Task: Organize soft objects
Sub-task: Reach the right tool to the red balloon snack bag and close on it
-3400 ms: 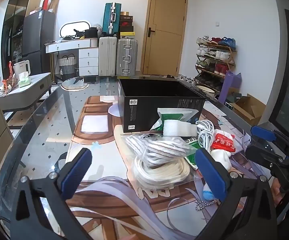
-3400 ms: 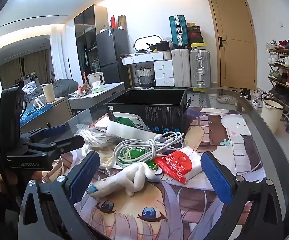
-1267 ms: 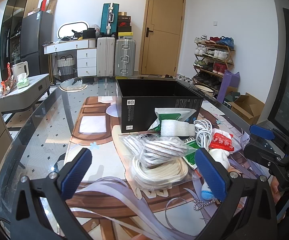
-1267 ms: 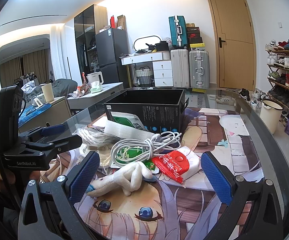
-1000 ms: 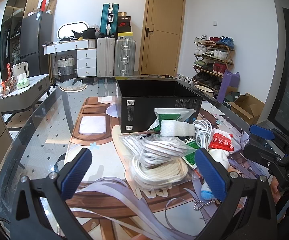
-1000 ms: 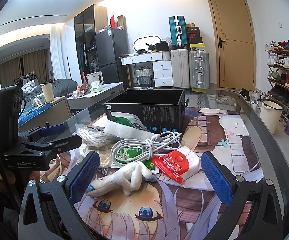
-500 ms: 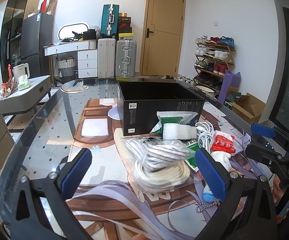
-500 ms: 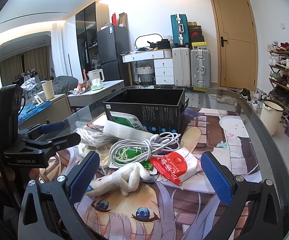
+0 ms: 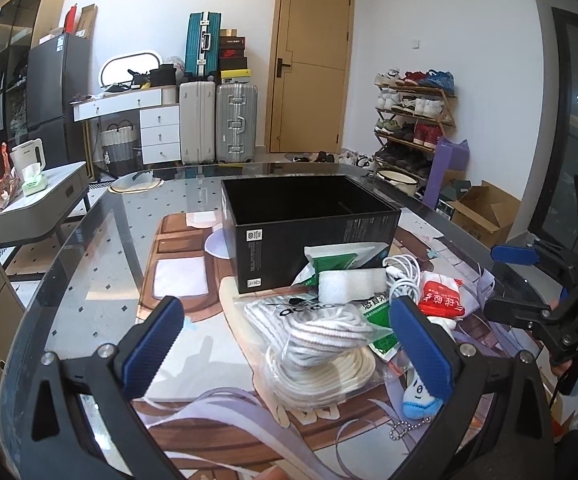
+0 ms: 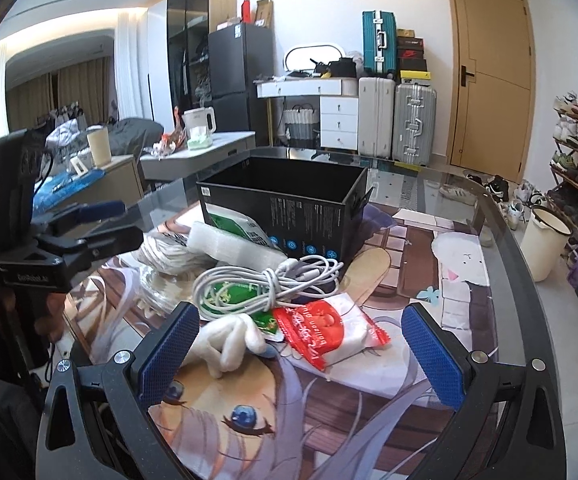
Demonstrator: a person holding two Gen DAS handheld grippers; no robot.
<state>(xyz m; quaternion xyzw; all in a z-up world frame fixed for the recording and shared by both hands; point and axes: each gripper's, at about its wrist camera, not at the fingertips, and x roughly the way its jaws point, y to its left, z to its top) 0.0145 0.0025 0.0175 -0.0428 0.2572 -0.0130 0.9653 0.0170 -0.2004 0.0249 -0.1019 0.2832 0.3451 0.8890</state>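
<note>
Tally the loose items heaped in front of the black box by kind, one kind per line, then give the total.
Coiled rope bundles in clear bags: 2, striped and cream
White cable bundle: 1
White foam roll: 1
Green-printed packets: 2
Red-and-white packet: 1
White plush toy: 1
Total: 8

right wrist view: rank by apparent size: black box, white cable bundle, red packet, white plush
1. black box, clearly largest though farthest.
2. white cable bundle.
3. red packet and white plush: look about alike; the plush is partly hidden behind the right gripper's left finger, so no ranking between them.
</note>
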